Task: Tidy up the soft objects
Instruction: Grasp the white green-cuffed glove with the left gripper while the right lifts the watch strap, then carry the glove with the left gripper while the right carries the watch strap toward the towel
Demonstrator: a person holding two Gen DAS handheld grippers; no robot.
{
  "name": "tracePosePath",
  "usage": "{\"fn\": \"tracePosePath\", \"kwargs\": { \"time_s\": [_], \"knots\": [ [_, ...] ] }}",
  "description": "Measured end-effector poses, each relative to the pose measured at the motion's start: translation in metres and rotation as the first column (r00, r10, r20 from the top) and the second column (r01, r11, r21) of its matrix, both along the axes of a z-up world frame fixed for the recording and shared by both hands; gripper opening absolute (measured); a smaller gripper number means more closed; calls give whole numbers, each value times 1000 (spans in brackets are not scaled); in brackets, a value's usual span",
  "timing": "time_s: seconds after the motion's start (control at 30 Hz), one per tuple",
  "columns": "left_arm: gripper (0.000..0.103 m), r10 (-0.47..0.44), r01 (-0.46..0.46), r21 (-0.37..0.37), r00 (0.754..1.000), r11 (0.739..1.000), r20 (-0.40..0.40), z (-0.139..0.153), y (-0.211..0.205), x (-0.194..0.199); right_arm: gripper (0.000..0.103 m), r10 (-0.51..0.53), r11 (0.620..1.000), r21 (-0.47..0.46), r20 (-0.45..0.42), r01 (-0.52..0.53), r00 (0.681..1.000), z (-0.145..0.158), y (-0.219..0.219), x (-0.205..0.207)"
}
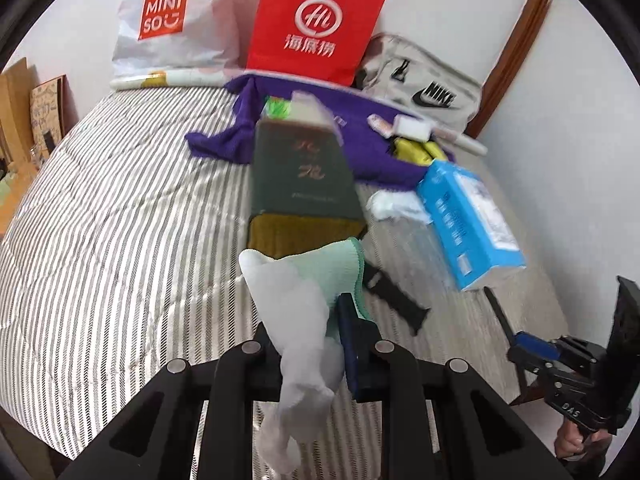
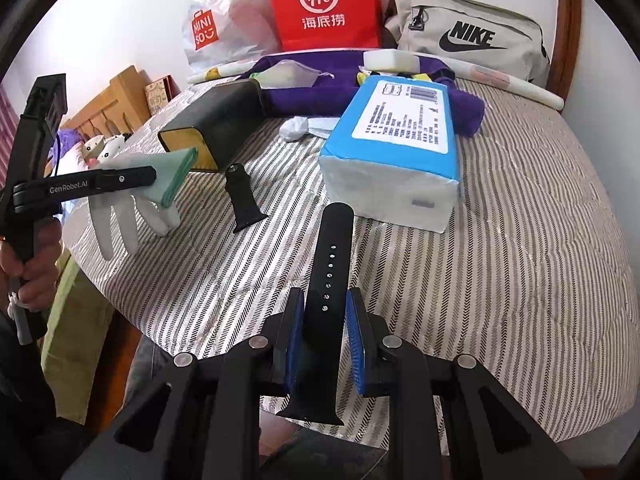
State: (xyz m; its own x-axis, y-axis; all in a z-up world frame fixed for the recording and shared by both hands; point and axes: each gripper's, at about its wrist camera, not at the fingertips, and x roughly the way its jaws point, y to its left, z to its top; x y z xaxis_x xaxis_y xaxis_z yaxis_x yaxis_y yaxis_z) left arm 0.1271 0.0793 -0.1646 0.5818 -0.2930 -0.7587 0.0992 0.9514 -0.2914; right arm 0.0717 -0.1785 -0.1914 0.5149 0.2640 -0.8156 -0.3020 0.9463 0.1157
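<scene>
My left gripper (image 1: 318,320) is shut on a white glove with a mint-green cuff (image 1: 304,292) and holds it above the striped bed; the glove hangs from it in the right wrist view (image 2: 132,200). My right gripper (image 2: 326,320) is shut on a black watch strap (image 2: 328,280) with a row of holes, held upright above the bed's near edge. A second black strap piece (image 2: 242,200) lies on the bed, also in the left wrist view (image 1: 394,300). The right gripper shows at the lower right of the left wrist view (image 1: 572,364).
On the striped bedcover (image 2: 500,260) lie a dark green box with a yellow end (image 2: 216,124), a blue tissue pack (image 2: 396,148), a purple cloth (image 2: 320,88) and a crumpled white wad (image 2: 296,126). A red paper bag (image 2: 324,4), a Miniso bag (image 2: 208,28) and a Nike bag (image 2: 468,36) stand at the back wall.
</scene>
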Motion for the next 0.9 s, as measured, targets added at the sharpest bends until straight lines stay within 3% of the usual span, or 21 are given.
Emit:
{"fn": "tracePosePath", "kwargs": {
  "time_s": [0.3, 0.9],
  "knots": [
    [20, -13, 14, -23, 999, 1000, 46, 24, -4, -1, 22, -11, 1000, 28, 35, 10, 999, 20, -9, -3],
    [20, -18, 20, -30, 998, 999, 64, 47, -5, 16, 22, -18, 999, 49, 81, 14, 997, 49, -11, 11]
  ]
}}
